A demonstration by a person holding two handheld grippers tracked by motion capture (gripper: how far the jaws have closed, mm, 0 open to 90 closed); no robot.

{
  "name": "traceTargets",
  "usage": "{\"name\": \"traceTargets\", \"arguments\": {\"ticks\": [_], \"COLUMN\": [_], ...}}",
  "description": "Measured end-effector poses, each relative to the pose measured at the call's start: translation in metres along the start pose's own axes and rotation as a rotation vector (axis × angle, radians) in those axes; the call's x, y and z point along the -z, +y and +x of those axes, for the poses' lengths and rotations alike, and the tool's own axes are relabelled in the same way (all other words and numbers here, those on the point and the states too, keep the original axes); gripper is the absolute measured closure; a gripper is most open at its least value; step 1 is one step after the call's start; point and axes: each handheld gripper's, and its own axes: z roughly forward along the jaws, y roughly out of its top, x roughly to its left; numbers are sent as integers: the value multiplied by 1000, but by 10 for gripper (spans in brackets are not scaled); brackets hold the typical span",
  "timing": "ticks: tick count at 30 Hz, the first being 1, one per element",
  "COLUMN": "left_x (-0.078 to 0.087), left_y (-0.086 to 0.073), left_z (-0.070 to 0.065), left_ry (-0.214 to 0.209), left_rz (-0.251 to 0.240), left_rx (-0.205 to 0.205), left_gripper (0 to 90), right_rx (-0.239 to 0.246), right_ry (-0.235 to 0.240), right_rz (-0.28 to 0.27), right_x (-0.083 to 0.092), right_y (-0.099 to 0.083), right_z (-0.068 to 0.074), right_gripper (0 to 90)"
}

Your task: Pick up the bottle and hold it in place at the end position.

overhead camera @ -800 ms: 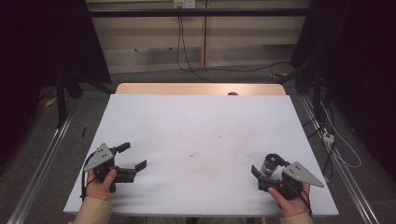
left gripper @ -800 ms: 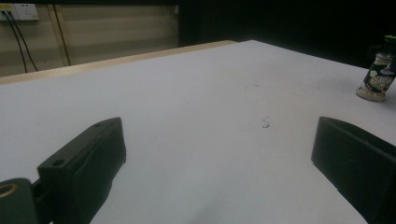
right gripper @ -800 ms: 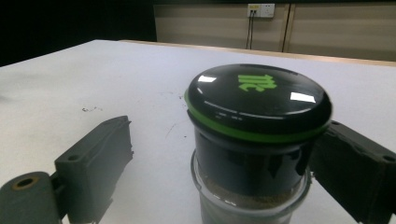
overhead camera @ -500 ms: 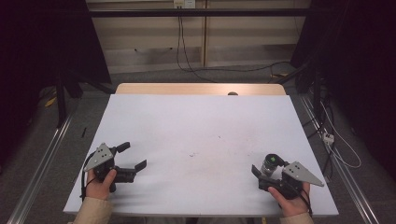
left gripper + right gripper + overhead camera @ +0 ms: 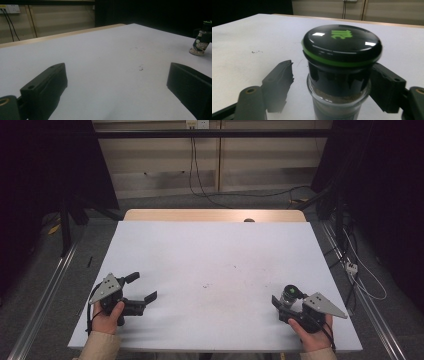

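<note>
While the small jar (image 5: 340, 75) stood upright on the white counter (image 5: 215, 265), it sat between the jaws of the right claw (image 5: 282, 306), its black cap with a green ring and green lettering facing up and a brownish powder showing through the clear glass below. In the right gripper view one jaw lay close against the jar's side, while the other stood off from it with a strip of counter between, so the claw was parted around the jar and not clamped on it. From the high view the right hand (image 5: 312, 332) gripped the claw's body from behind, near the counter's front edge, the grey three-cornered plate (image 5: 325, 304) pointing outward away from the jar.

Well apart from the jar, across the counter, the left claw (image 5: 142, 290) had its jaws spread wide with nothing between them but bare counter. It touched no object. The left hand (image 5: 106, 312) wrapped its handle from below, a tan sleeve (image 5: 97, 347) reaching in from the near edge, and the claw pointed toward the counter's middle. In the left gripper view the jar (image 5: 200, 42) stood far off beyond its own jaws. A few dark specks (image 5: 207, 284) marked the counter between the two claws.
</note>
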Motion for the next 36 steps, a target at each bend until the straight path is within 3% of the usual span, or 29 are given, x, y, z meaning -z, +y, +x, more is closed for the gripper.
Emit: {"name": "traceTargets", "arguments": {"ticks": [10,36], "left_x": [0,-1], "left_y": [0,-1], "left_z": [1,0], "left_ry": [1,-1], "left_rz": [2,-6], "left_rx": [0,10], "left_gripper": [28,28], "right_rx": [9,17], "right_ry": [6,-10], "right_rz": [14,46], "right_x": [1,1], "right_y": [0,-2], "right_z": [0,-3], "right_gripper": [367,493]}}
